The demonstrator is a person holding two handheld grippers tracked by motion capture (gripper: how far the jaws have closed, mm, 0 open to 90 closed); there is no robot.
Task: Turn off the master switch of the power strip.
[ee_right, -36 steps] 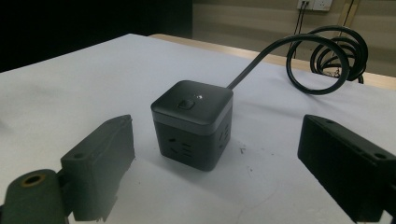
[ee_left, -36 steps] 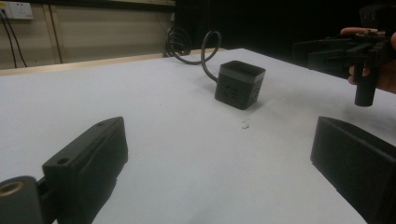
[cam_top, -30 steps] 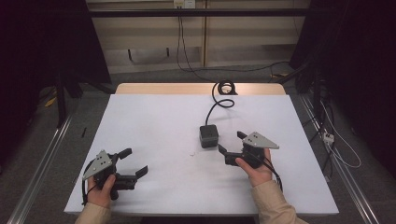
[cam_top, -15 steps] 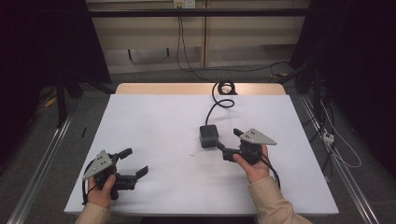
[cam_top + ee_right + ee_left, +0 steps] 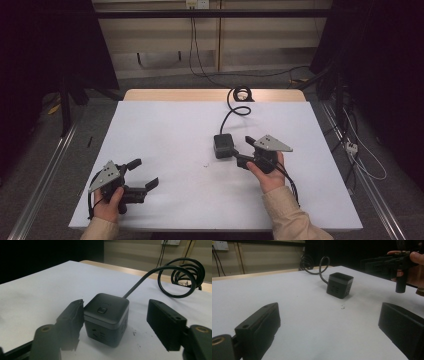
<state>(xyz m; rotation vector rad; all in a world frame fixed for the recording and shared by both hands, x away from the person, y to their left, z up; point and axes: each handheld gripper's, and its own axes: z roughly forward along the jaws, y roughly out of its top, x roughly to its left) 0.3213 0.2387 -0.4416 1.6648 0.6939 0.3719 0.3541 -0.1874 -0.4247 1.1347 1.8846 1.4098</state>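
A dark grey power cube [image 5: 223, 145] [image 5: 106, 317] [image 5: 339, 285] stands on the white table [image 5: 165, 130], right of centre. Its black cable [image 5: 239, 102] [image 5: 180, 277] runs back to a coil at the far edge. My right gripper [image 5: 242, 150] [image 5: 115, 308] reaches in from the cube's right side, and its jaws have just been closing with the cube between them. One jaw is close against the cube, while a gap remains at the other. My left gripper [image 5: 143, 173] [image 5: 329, 312] rests at the front left, open with nothing between its jaws.
A small dark speck [image 5: 205, 165] lies on the table in front of the cube. Metal rails [image 5: 45, 170] run along both sides of the table. Cables [image 5: 360, 150] lie on the floor at the right.
My right gripper has shifted left toward the cube and its jaws have narrowed around it. The left gripper has stayed put.
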